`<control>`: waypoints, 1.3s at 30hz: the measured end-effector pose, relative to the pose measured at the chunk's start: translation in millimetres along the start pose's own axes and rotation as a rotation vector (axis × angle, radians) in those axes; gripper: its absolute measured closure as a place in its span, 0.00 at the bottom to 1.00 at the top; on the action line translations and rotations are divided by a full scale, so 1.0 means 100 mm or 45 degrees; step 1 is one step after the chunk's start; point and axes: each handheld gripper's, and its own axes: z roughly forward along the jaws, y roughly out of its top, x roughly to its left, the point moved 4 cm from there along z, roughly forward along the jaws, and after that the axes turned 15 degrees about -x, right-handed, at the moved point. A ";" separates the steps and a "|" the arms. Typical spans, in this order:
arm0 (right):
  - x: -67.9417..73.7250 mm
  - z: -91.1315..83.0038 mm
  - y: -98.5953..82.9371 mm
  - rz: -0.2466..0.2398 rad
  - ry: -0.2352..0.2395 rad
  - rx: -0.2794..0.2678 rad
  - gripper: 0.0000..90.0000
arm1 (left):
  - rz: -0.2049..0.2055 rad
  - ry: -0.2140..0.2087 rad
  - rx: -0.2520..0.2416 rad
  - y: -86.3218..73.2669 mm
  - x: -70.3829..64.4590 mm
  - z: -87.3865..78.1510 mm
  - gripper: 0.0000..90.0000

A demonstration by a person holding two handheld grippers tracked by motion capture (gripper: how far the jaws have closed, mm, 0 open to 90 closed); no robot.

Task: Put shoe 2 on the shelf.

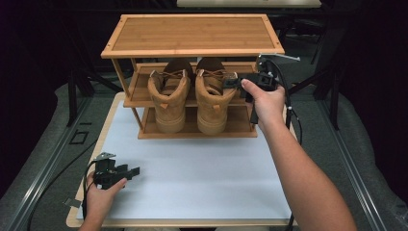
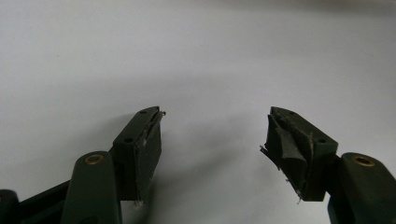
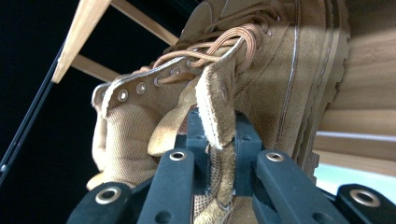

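Jaws of the right gripper (image 3: 219,154) pinched together on the loose suede collar flap of the right-hand tan suede lace-up boot (image 1: 211,94), flap edge sticking up between the black pads in the right gripper view. Seen from the high view, right gripper (image 1: 239,82) at the boot's outer side, level with its ankle opening, held by the right hand (image 1: 267,101) reaching in from the rack's right end.

Boot standing upright on the lower shelves of the three-tier bamboo shoe rack (image 1: 192,33), heel toward the person, toe pointing back under the top shelf; long axis running front to back, so straight toward the person looks like the free way out. Top shelf close over the laces, leaving little room to lift. Matching left-hand tan suede boot (image 1: 166,96) just beside, apparently touching along the inner side; likely to be dragged along if the pull slants leftward.

Left gripper (image 1: 126,172) well apart from the rack, low over the white sheet covering the desk (image 1: 192,163), near the front left corner. Jaws there spread wide with nothing between them, bare white surface beyond the left gripper (image 2: 212,135). Right hand plainly the nearer one, and the one already engaged.
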 end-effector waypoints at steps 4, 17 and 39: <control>-0.01 0.09 0.01 -0.014 -0.008 -0.020 0.90 | 0.006 0.001 0.005 0.00 0.00 0.00 0.39; -0.02 0.16 0.06 -0.081 -0.053 -0.024 0.80 | 0.037 -0.048 -0.023 0.12 -0.17 0.03 0.41; -0.08 0.06 0.05 0.037 -0.134 -0.230 0.89 | 0.156 -0.161 -0.112 0.68 -0.61 0.04 0.42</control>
